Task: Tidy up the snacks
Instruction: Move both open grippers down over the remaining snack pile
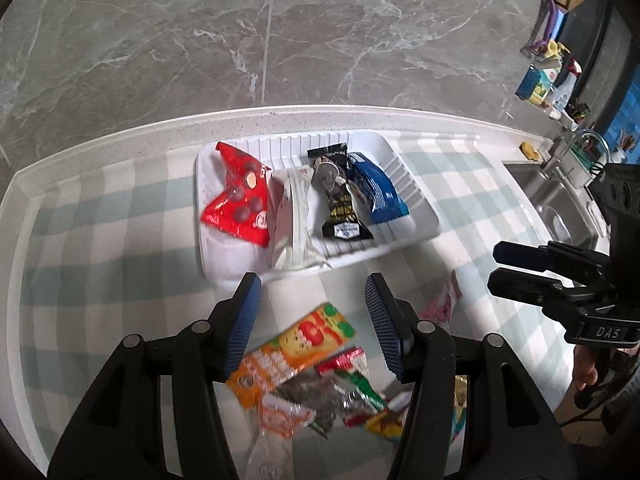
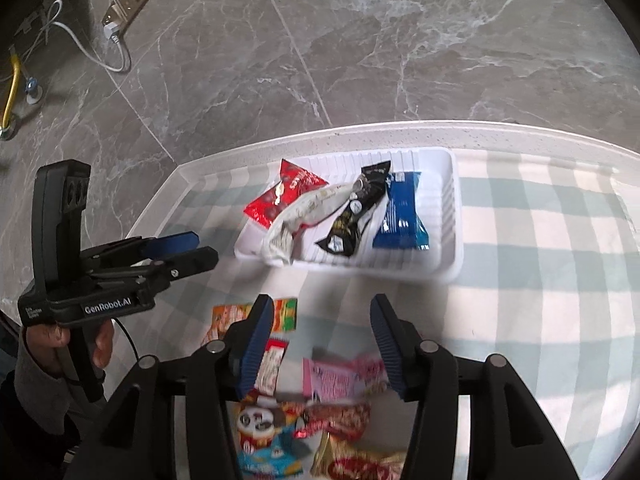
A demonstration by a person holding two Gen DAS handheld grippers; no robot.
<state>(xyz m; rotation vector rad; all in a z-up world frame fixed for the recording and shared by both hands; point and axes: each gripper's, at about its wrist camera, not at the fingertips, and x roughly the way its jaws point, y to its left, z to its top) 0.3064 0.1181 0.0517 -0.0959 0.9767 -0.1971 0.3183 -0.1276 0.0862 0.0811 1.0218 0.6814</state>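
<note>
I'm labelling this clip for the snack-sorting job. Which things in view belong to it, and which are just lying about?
Part of the job:
- white tray
- red packet, white packet, black packet and blue packet in the tray
- loose snack pile on the checked cloth

Lying about:
- sink
- spray bottles
- wall socket

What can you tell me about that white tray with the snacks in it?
The white tray is a shallow, ribbed rectangular dish, plastic by the look of it, lying flat on the checked cloth near the counter's far edge. Four packets lie in it side by side: red, white, black and blue. Neither gripper touches it.
</note>
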